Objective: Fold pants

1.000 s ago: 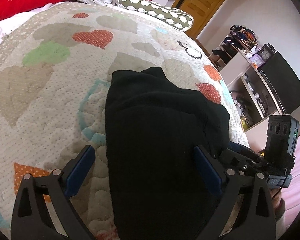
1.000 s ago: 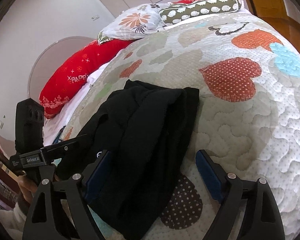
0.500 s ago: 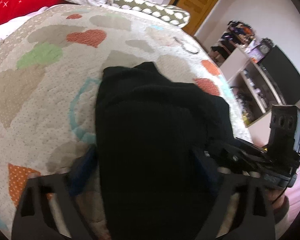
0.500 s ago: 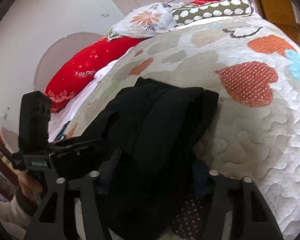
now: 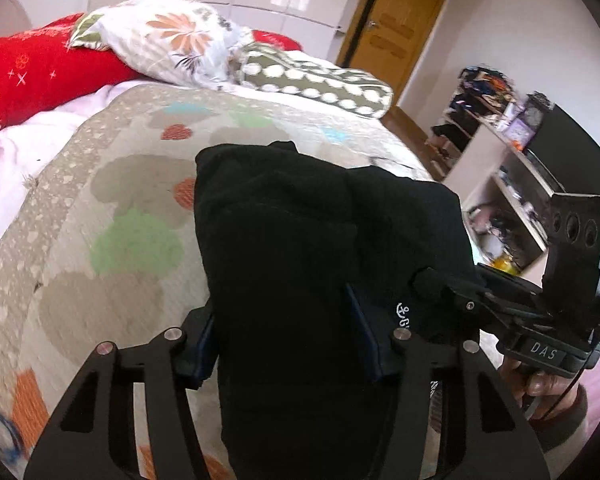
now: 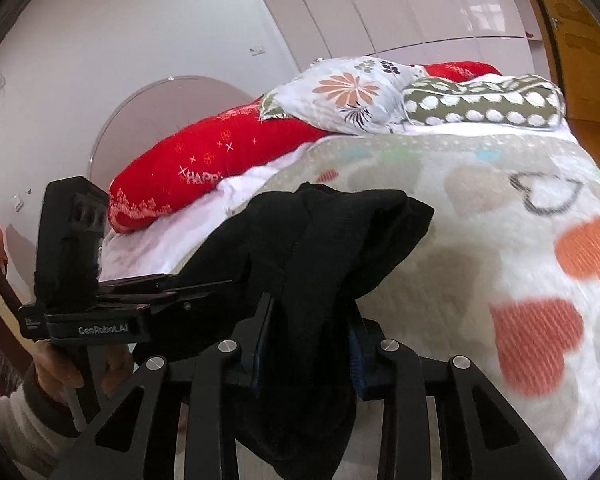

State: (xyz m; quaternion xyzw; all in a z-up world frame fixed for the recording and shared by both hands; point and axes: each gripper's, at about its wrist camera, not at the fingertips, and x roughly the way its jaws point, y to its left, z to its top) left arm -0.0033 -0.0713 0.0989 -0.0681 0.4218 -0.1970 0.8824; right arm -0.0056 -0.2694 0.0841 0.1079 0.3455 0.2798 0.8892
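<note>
Closing on the black pants (image 5: 284,264), your left gripper (image 5: 284,340) and right gripper (image 6: 312,332) both pinch cloth, whose white logo (image 5: 403,316) only the left view shows.

Left gripper (image 5: 284,332): angled downward, jaws closing, black fabric bunched between the blue pads.
Left hand (image 6: 60,372): wrapped around the handle, seen low at the left edge of the right wrist view; pale cuffed sleeve behind it.
Right gripper (image 6: 310,340): tilted downward, jaws closing, narrow gap, dark cloth pinched between the pads.
Right hand (image 5: 540,380): gripping the handle; brown cuff at the wrist.
</note>
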